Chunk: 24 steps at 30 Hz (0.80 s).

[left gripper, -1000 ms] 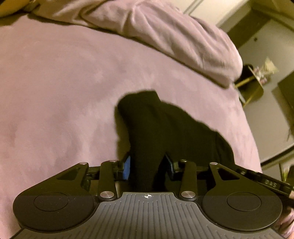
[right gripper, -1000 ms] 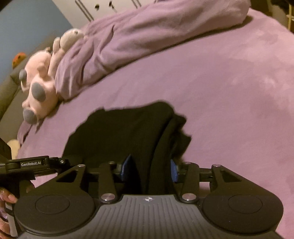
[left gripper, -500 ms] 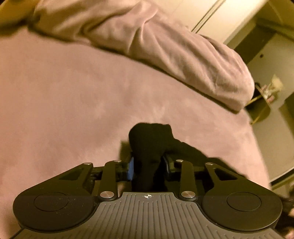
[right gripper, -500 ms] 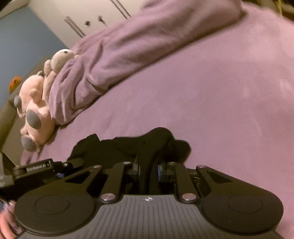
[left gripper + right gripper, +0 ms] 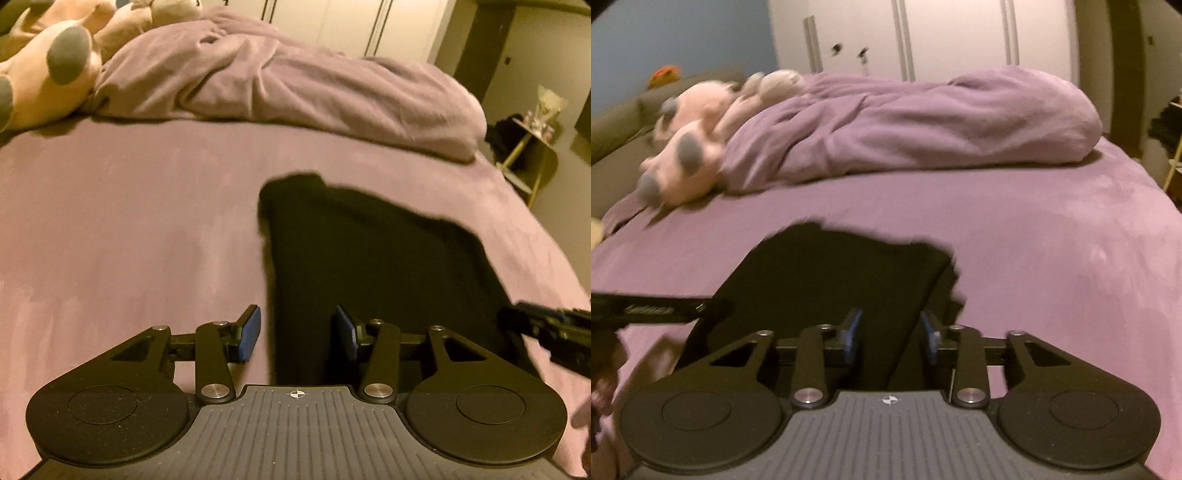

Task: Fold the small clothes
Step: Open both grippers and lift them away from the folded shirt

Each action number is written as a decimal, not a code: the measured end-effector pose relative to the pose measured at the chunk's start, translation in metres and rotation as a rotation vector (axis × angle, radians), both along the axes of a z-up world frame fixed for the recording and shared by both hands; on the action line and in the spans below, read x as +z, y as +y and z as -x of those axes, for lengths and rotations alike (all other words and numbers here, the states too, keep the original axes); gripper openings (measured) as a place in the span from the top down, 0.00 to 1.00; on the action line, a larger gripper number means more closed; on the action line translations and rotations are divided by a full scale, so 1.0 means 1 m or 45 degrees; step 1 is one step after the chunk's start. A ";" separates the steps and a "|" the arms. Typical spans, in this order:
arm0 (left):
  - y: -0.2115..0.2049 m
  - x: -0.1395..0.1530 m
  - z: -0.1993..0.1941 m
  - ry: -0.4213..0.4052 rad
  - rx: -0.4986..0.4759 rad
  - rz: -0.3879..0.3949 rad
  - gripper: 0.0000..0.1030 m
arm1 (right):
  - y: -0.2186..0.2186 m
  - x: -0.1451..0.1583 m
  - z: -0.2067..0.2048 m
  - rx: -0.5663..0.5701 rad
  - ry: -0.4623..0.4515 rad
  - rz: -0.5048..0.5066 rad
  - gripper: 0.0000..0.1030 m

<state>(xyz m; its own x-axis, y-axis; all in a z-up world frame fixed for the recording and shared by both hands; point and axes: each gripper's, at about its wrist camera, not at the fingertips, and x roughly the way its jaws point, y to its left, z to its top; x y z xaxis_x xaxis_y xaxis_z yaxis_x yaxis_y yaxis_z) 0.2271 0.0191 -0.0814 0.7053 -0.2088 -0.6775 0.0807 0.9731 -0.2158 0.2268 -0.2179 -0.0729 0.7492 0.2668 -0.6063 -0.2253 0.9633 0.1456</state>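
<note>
Left gripper (image 5: 297, 332) hangs low over the near edge of a black garment (image 5: 369, 258), its blue-padded fingers (image 5: 249, 332) parted about halfway; its jaws have just been opening. The cloth's left edge runs up between the pads, yet there is a clear gap on the left side and the right pad sits over dark fabric, so nothing looks pinched. In the right wrist view the right gripper (image 5: 890, 334) stands narrower, its jaws also just opening, with the garment (image 5: 842, 280) passing between the pads; whether the pads press on it is hard to say, since black fabric against black metal hides the contact (the frame is also blurred by motion). Each gripper shows at the edge of the other's view: the right one (image 5: 550, 332) comes in from the right of the left view, the left one (image 5: 653, 308) from the left of the right view, beside a blurred hand (image 5: 605, 373).

The garment lies spread on a purple bedsheet (image 5: 129, 221), near the front edge of the bed. Behind it a rumpled purple duvet (image 5: 295, 92) is bunched across the bed, and a pink plush toy (image 5: 687, 147) with grey paws rests against the duvet's left end. White wardrobe doors (image 5: 953, 33) stand beyond.
</note>
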 end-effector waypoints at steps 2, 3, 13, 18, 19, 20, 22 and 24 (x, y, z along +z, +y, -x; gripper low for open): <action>0.001 -0.003 0.008 0.008 0.031 0.011 0.47 | 0.003 -0.009 0.016 0.003 0.058 0.059 0.81; 0.001 -0.004 0.009 0.004 0.040 0.006 0.45 | 0.003 -0.014 0.023 -0.014 0.067 0.109 0.82; -0.005 0.006 0.036 0.117 0.080 -0.107 0.31 | 0.002 -0.019 0.037 -0.186 0.125 0.209 0.79; -0.009 0.004 0.076 0.203 0.112 -0.134 0.18 | -0.004 -0.025 0.061 -0.329 0.236 0.398 0.77; -0.010 0.005 0.086 0.214 0.105 -0.130 0.13 | -0.006 -0.020 0.070 -0.312 0.247 0.326 0.69; -0.011 0.006 0.093 0.220 0.089 -0.126 0.11 | -0.006 -0.017 0.080 -0.277 0.275 0.270 0.62; -0.016 0.008 0.104 0.255 0.044 -0.141 0.09 | 0.000 -0.011 0.100 -0.228 0.329 0.237 0.33; -0.020 0.010 0.108 0.284 0.008 -0.175 0.09 | 0.009 -0.008 0.115 -0.175 0.366 0.229 0.24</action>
<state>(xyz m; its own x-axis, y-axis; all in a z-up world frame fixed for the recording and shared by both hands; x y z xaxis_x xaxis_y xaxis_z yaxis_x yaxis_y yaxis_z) 0.1188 -0.0009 -0.0716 0.5360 -0.1000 -0.8382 0.0399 0.9949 -0.0931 0.1121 -0.2085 -0.0806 0.5629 0.0452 -0.8253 -0.0665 0.9977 0.0093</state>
